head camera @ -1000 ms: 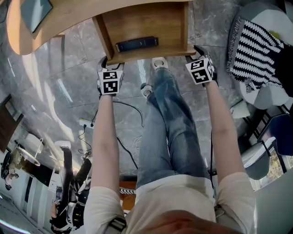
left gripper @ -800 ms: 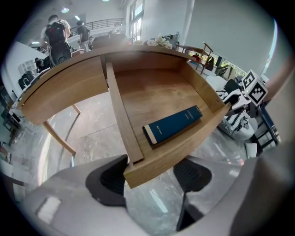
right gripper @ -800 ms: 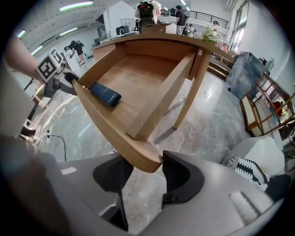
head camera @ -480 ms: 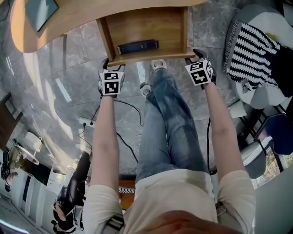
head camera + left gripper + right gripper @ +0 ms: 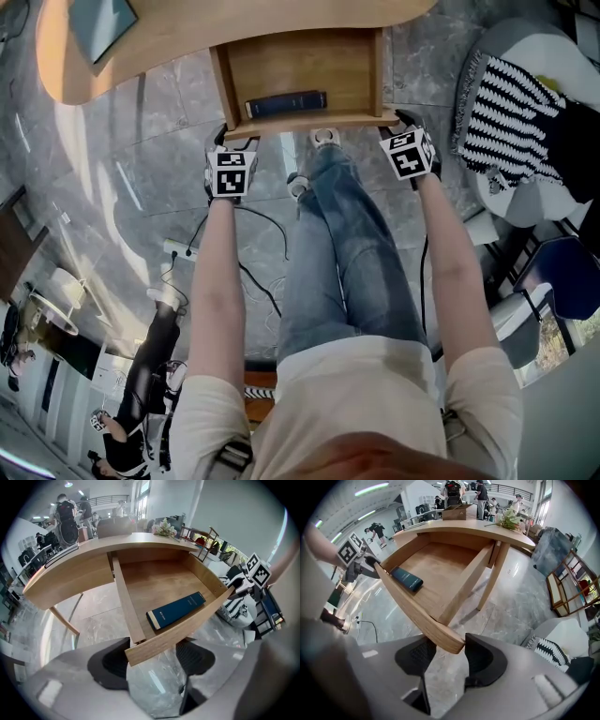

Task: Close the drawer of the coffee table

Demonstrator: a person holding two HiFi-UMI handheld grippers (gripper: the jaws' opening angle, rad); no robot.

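The wooden drawer [image 5: 300, 66] of the coffee table [image 5: 234, 23] stands pulled out, with a dark blue book [image 5: 286, 102] lying in it near the front board [image 5: 309, 121]. My left gripper [image 5: 230, 141] is at the front board's left end and my right gripper [image 5: 398, 118] at its right end. In the left gripper view the jaws [image 5: 154, 660] stand open with the board's corner [image 5: 136, 651] between them, the book [image 5: 177, 610] beyond. The right gripper [image 5: 449, 657] is open too, around the board's other end [image 5: 450, 641].
The person's legs in jeans [image 5: 347, 253] and shoes [image 5: 325, 137] are right below the drawer. A striped cushion [image 5: 516, 103] lies on a seat at right. A cable and power strip [image 5: 178, 251] lie on the marble floor. A table leg [image 5: 492, 578] stands beside the drawer.
Both grippers stay at the two ends of the drawer front. The drawer and table sit slightly lower and further right in the head view. A bystander at lower left has walked on.
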